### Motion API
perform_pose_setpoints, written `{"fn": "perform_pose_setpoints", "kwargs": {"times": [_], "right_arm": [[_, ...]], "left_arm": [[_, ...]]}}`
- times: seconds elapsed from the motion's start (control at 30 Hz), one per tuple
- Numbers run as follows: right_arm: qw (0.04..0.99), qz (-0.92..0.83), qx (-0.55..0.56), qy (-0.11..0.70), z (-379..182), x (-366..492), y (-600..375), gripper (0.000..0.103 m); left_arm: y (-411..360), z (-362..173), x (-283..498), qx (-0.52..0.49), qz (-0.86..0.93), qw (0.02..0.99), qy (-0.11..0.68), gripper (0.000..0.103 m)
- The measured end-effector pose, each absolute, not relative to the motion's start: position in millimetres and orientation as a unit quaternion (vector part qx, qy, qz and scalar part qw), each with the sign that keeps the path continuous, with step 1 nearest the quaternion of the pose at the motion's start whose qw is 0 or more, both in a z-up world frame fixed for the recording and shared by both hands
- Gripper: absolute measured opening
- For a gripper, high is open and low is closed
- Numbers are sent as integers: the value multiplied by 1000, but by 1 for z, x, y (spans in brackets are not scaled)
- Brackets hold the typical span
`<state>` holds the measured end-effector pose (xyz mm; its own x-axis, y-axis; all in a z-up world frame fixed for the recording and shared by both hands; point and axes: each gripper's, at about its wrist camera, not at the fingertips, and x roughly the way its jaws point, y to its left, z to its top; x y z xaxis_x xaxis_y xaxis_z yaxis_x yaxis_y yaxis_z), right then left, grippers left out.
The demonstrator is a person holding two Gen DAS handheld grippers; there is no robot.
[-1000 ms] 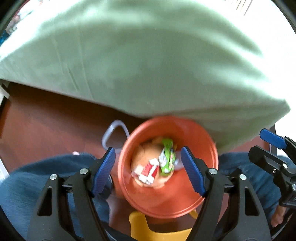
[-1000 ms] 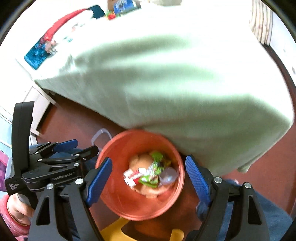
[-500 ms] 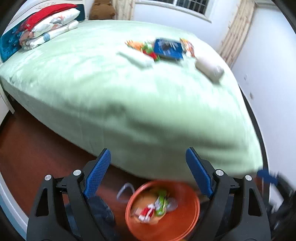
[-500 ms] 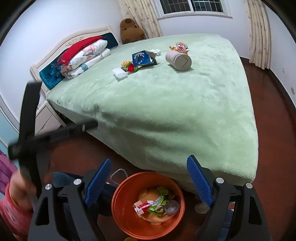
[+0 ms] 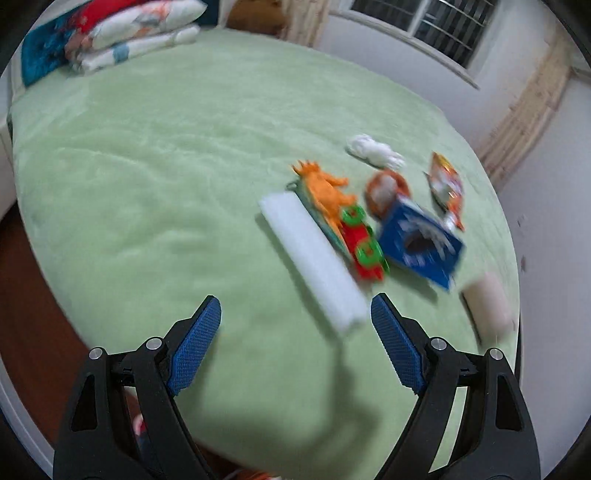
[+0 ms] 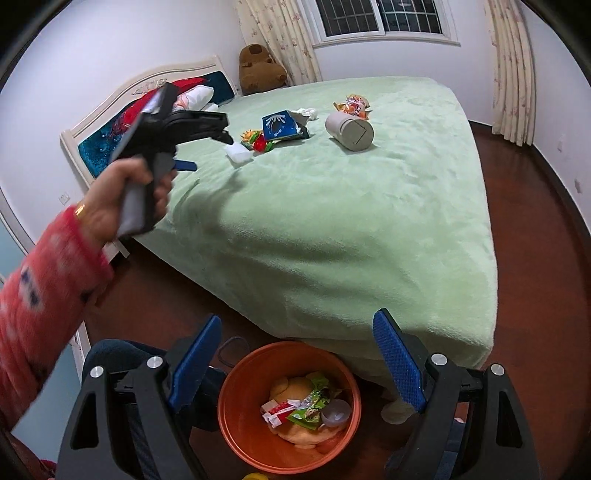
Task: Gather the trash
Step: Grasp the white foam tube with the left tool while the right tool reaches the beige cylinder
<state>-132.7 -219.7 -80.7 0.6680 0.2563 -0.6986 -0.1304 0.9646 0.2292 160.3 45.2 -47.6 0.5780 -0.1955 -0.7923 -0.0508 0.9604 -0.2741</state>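
Over the pale green plush bedspread point(image 6: 332, 206) the left gripper point(image 5: 295, 325) hangs with fingers spread wide and empty near a white foam block point(image 5: 314, 258) among scattered wrappers, while the right gripper point(image 6: 295, 354), equally wide and empty, hovers above the round orange plastic bucket point(image 6: 236, 435) of trash on the floor.

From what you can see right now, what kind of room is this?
A bedroom, most likely: a large bed under a green blanket, a padded headboard with pillows stacked against it, and a curtained window behind.
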Motion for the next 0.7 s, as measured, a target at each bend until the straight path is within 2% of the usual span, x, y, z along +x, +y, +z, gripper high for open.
{"fn": "perform_pose_setpoints", "kwargs": {"times": [0.2, 0.23, 0.27, 0.3, 0.33, 0.47, 0.7], "right_arm": [[911, 99, 72, 393, -80, -134, -224, 82], [912, 98, 73, 392, -80, -134, -225, 82], [912, 96, 73, 392, -79, -133, -227, 82], [912, 95, 75, 392, -79, -133, -229, 82], [912, 95, 77, 392, -80, -133, -229, 82], [910, 94, 82, 394, -81, -133, -231, 82], [910, 99, 81, 394, -80, -136, -227, 82]], "left_arm": [[52, -56, 195, -151, -17, 863, 481, 81], [54, -58, 199, -153, -11, 861, 484, 72], [55, -61, 202, -158, -12, 858, 488, 54], [56, -63, 204, -167, -23, 855, 490, 46], [55, -64, 203, -175, -36, 852, 492, 31], [48, -59, 197, -144, -52, 864, 481, 26], [59, -60, 204, -185, -69, 854, 481, 19]]}}
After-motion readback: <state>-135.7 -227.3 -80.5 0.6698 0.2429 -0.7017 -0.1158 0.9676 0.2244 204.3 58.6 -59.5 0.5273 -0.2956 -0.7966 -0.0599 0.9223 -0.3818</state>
